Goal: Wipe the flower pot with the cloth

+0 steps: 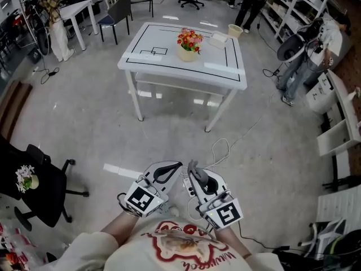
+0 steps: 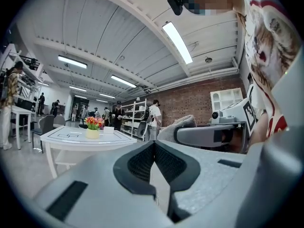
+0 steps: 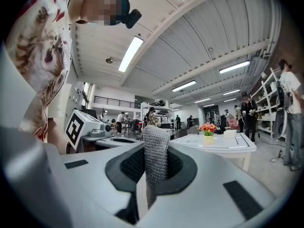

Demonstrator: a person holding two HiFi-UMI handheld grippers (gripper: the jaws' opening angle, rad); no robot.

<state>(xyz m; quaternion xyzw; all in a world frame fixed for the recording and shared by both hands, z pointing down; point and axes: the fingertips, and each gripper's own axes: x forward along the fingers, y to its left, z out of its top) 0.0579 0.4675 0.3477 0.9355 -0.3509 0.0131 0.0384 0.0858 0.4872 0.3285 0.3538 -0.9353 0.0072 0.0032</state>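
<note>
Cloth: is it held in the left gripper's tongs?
No, the grey cloth is clamped in the tongs of the right gripper; the left gripper is shut with nothing in it.

Bare floor point(image 1: 169, 134) runs ahead to the table point(image 1: 217, 61) (a black chair point(image 1: 42, 185) stands left)

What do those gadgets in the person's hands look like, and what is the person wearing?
Both are pale grey plastic tools. The left gripper and the right gripper each end in two curved jaws lined with black textured pads. Each carries a white cube printed with black square markers. The person wears a cream top with a red print.
</note>
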